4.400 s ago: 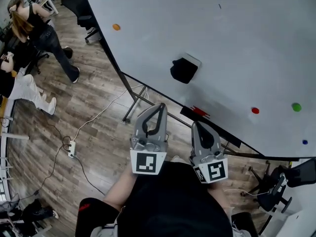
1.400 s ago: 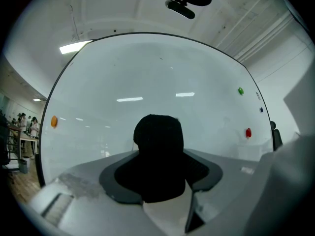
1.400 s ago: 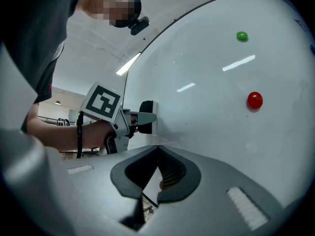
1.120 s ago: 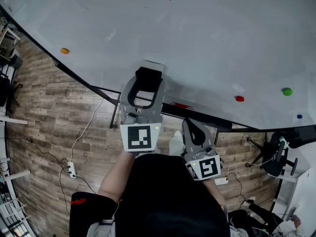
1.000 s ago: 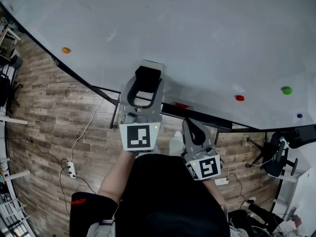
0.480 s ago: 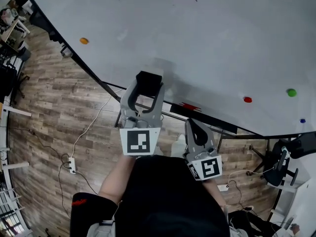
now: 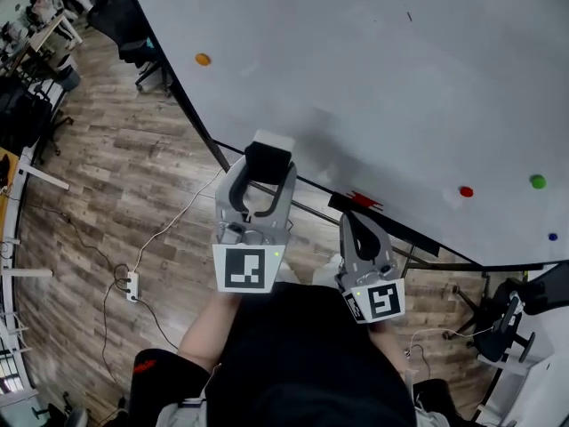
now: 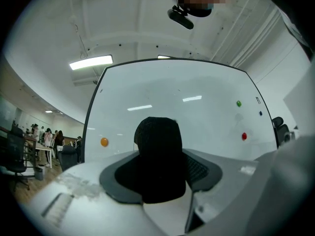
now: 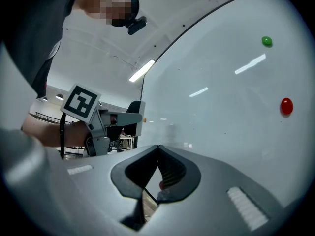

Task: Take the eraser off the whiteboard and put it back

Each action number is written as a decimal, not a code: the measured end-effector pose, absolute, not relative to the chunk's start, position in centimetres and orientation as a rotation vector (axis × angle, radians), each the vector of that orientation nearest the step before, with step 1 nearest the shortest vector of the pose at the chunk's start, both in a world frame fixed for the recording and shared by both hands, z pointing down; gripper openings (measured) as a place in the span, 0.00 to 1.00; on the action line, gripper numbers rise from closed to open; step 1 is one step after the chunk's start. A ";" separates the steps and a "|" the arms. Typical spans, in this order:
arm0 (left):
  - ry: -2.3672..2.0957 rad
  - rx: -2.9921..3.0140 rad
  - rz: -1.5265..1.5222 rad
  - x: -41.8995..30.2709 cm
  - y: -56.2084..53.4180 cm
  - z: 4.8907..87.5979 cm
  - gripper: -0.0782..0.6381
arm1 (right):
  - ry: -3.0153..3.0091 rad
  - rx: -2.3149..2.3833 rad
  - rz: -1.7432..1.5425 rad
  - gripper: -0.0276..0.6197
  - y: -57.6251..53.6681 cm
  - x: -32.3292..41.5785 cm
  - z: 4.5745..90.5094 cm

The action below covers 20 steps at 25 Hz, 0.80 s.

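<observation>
My left gripper [image 7: 266, 169] is shut on the eraser [image 7: 269, 158], a black felt block with a white back. It holds the eraser in front of the lower part of the whiteboard [image 7: 400, 78], apparently off the surface, and a faint shadow lies on the board beside it. In the left gripper view the eraser [image 8: 158, 156] fills the gap between the jaws of the left gripper [image 8: 160, 175], with the board behind. My right gripper [image 7: 354, 221] is lower and to the right, shut and empty; in its own view the right gripper [image 9: 157, 151] shows closed jaws, with the left gripper [image 9: 129, 116] beyond.
Orange [image 7: 203, 60], red [image 7: 466, 191], green [image 7: 537, 181] and blue [image 7: 552, 237] magnets are on the board. A red marker [image 7: 362, 200] lies on the board's tray. A power strip [image 7: 132, 285] and cable lie on the wooden floor. Office chairs stand at far left and lower right.
The left gripper has drawn back from the whiteboard with the eraser still in its jaws. The right gripper has shifted a little with it and stayed shut.
</observation>
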<state>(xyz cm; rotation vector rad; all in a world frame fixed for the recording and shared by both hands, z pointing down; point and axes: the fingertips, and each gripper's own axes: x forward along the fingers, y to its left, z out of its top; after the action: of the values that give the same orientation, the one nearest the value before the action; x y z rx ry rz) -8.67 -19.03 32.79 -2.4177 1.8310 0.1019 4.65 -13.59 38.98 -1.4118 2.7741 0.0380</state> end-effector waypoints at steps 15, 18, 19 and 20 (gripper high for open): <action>2.018 -2.267 0.067 -15.3 -11.9 34.0 0.44 | 2.877 -1.118 0.081 0.05 -12.5 -1.5 36.5; 2.054 -2.233 0.048 -16.6 -10.8 34.9 0.44 | 2.888 -1.060 0.079 0.05 -12.5 -2.8 36.5; 2.070 -2.221 0.044 -17.0 -10.4 35.2 0.44 | 2.893 -1.043 0.077 0.05 -12.5 -3.2 36.6; 2.088 -2.208 0.043 -17.4 -10.0 35.5 0.44 | 2.898 -1.025 0.074 0.05 -12.4 -3.5 36.6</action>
<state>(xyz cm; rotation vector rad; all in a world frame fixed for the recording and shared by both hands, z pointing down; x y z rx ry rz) -17.44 -10.00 35.55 -2.2078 2.0879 0.0433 -3.54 -12.44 36.60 -1.0247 2.8984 0.0741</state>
